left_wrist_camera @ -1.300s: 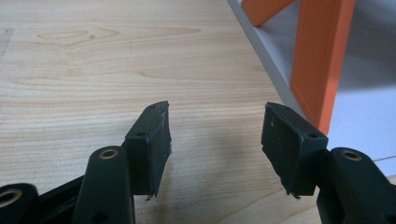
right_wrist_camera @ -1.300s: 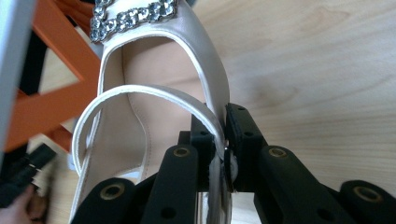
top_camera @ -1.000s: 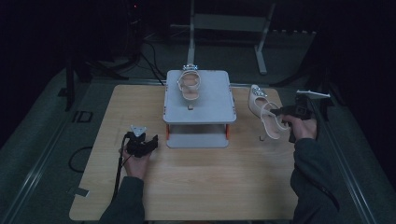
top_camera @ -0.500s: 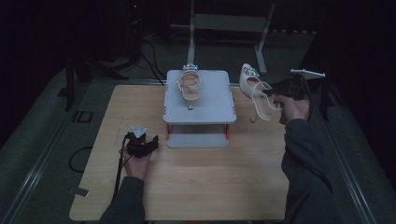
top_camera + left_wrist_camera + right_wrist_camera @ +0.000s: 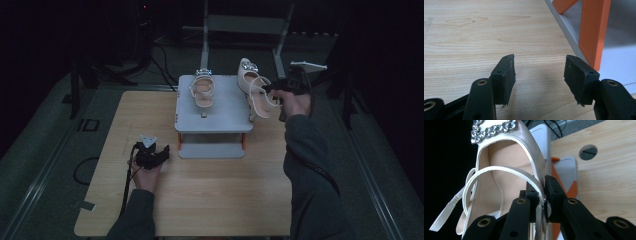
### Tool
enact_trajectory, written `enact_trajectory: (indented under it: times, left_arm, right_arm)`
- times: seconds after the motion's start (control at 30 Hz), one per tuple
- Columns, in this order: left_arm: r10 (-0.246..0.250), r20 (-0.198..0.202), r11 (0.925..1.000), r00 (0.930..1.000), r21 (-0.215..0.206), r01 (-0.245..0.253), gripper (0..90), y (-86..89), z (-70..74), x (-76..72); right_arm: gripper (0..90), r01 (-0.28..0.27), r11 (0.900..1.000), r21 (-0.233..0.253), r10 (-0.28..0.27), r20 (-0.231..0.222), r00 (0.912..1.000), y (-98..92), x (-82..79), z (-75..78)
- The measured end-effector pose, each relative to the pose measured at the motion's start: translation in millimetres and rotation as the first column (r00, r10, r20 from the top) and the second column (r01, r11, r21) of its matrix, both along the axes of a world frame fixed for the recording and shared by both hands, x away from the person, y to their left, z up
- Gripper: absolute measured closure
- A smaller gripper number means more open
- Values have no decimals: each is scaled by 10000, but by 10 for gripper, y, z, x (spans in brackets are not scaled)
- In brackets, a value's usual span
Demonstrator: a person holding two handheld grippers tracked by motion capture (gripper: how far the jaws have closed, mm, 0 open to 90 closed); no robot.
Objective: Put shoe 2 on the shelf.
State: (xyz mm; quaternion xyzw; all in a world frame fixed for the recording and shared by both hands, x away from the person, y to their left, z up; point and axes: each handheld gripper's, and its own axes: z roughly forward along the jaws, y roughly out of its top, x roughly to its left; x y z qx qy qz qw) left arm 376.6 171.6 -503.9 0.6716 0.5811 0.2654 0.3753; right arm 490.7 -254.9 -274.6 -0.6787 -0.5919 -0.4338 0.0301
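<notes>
A cream high-heeled sandal (image 5: pixel 255 90) with a rhinestone band hangs tilted over the right edge of the grey shoe stand (image 5: pixel 225 112). My right gripper (image 5: pixel 272 89) is shut on its side edge. In the right gripper view the jaws pinch the sandal (image 5: pixel 506 185) at my right gripper (image 5: pixel 543 195). A matching sandal (image 5: pixel 201 91) lies flat on the stand's top, left of centre. My left gripper (image 5: pixel 159 154) rests low on the wooden table (image 5: pixel 210 200), left of the stand. The left gripper (image 5: pixel 539 75) stands open with nothing between its fingers.
The stand has orange legs (image 5: pixel 594 30) and a lower shelf (image 5: pixel 212 150), close to the left gripper. Cables and metal frame legs (image 5: pixel 205 30) lie on the dark floor behind the table. A round cable hole (image 5: pixel 588 152) sits in the tabletop.
My right gripper has lifted the sandal off the table and carried it left, up over the stand's right edge. The left gripper has stayed put.
</notes>
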Motion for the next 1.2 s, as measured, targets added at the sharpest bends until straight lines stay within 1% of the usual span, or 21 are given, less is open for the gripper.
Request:
enact_trajectory:
  times: [0.17,0.37,0.43,0.57,0.63,0.77,0.93,0.97,1.0,1.07,1.2]
  left_arm:
    - [18,28,10000,10000,4,-18,425,3,2,-1]
    - [16,15,10000,10000,-78,-16,424,9,3,-4]
    - [27,11,10000,10000,-96,-27,424,11,4,-7]
    - [-29,12,10000,10000,-65,29,424,5,2,-13]
    - [-78,15,10000,10000,5,78,424,2,2,-16]
    - [-69,-6,10000,10000,-65,69,424,8,4,-19]
    - [-92,3,9999,10000,-101,92,424,10,3,-19]
    - [-87,6,9999,10000,-114,88,424,12,3,-19]
    - [-88,9,9999,10000,-120,88,424,12,3,-19]
    - [-89,20,9999,10000,-130,89,424,12,2,-20]
    - [-65,35,9998,10000,-178,66,424,13,0,-19]
  right_arm:
    - [825,-67,9994,-333,62,-125,9999,231,43,19]
    - [825,47,9971,-764,-74,-346,9994,484,120,40]
    - [824,110,9965,-827,-141,-363,9992,536,144,43]
    - [824,296,9964,-797,-338,-518,9981,647,189,46]
    - [824,322,9951,-934,-375,-559,9977,706,205,54]
    - [824,445,9932,-1076,-512,-609,9968,788,238,51]
    - [823,616,9900,-1271,-709,-696,9951,827,272,39]
    - [823,643,9889,-1337,-747,-744,9944,831,283,31]
    - [823,748,9858,-1504,-875,-796,9930,846,303,13]
    - [822,733,9834,-1661,-884,-853,9924,869,325,-9]
    - [822,772,9799,-1839,-956,-936,9910,914,359,-24]
